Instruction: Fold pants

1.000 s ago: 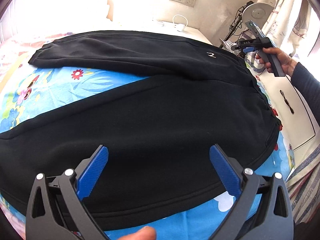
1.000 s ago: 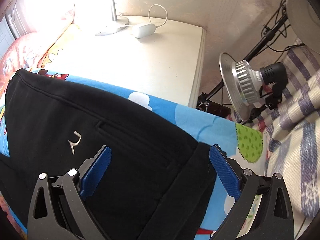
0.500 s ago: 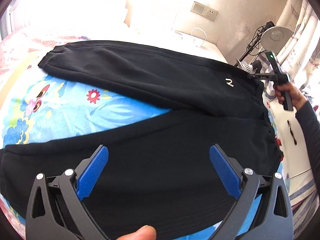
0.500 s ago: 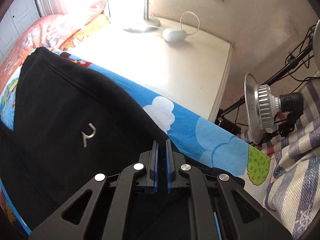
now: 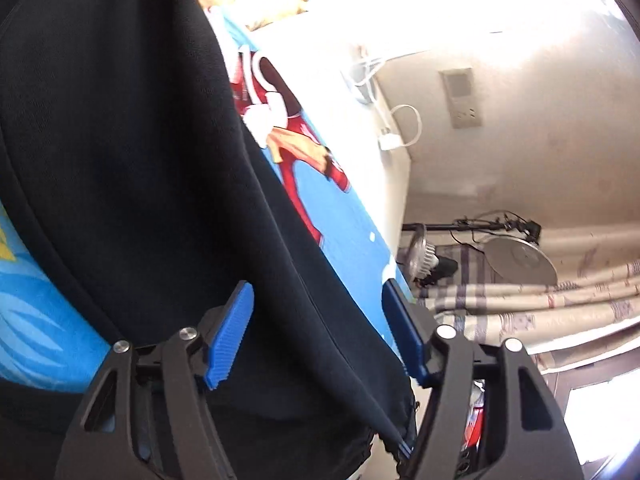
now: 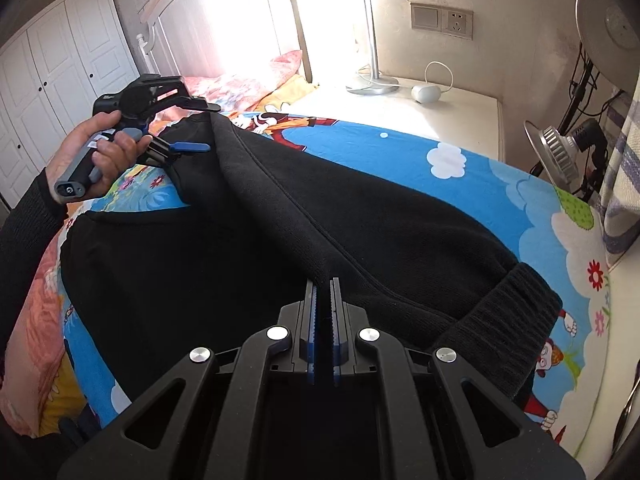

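Black pants (image 6: 400, 220) lie spread on a bed with a blue cartoon sheet (image 6: 500, 192). My right gripper (image 6: 322, 284) is shut on a raised ridge of the pants' fabric near the ribbed waistband (image 6: 516, 308). That ridge runs up and left to my left gripper (image 6: 188, 152), held in a hand (image 6: 100, 152). In the left wrist view the left gripper (image 5: 318, 320) straddles an edge of the pants (image 5: 120, 140). Its jaws are closing with black fabric between them, and the blue pads (image 5: 232, 332) are not pressing on it.
A white nightstand (image 6: 440, 112) with a lamp base (image 6: 372, 88) and a small white device (image 6: 424, 94) stands beyond the bed. A studio light (image 6: 556, 152) and a striped curtain (image 6: 624, 184) are at the right. Pink pillows (image 6: 248, 84) and a white wardrobe (image 6: 60, 60) are at the back left.
The right gripper shut on the pants and swung across, lifting a ridge of fabric. The left gripper rolled and moved to the pants' far edge, its jaws narrowing around the cloth.
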Available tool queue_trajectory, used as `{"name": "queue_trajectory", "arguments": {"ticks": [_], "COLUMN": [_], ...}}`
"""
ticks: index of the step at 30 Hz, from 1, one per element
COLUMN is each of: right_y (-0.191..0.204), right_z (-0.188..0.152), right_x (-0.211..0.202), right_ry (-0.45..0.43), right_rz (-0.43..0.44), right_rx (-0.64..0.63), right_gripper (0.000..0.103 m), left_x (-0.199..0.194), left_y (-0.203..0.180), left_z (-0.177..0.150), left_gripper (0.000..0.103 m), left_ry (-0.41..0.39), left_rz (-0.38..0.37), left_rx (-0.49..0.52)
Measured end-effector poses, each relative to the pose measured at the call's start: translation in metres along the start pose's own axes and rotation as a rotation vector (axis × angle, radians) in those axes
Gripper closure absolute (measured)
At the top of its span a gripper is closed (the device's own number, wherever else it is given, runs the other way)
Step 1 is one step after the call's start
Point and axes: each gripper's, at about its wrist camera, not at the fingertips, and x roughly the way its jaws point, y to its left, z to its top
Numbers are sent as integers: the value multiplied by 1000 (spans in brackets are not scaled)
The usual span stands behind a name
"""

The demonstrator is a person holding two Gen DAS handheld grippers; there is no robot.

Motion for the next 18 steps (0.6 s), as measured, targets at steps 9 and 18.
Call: {"name": "queue_trajectory", "arguments": {"ticks": [9,18], "right_y": [-3,-23], "right_z": [-11,-38], "right_x": [-2,-41], "right_ry": [15,7], "right_rz": [33,7], "right_rx": [61,140], "right_gripper": [97,97], "left_x": [28,-114], "left_y": [19,33], "left_z": [13,-171], "left_gripper": [92,92], "left_ry": [-4,-165], "left_rz": [34,27], "left_rx": [-80,62]}}
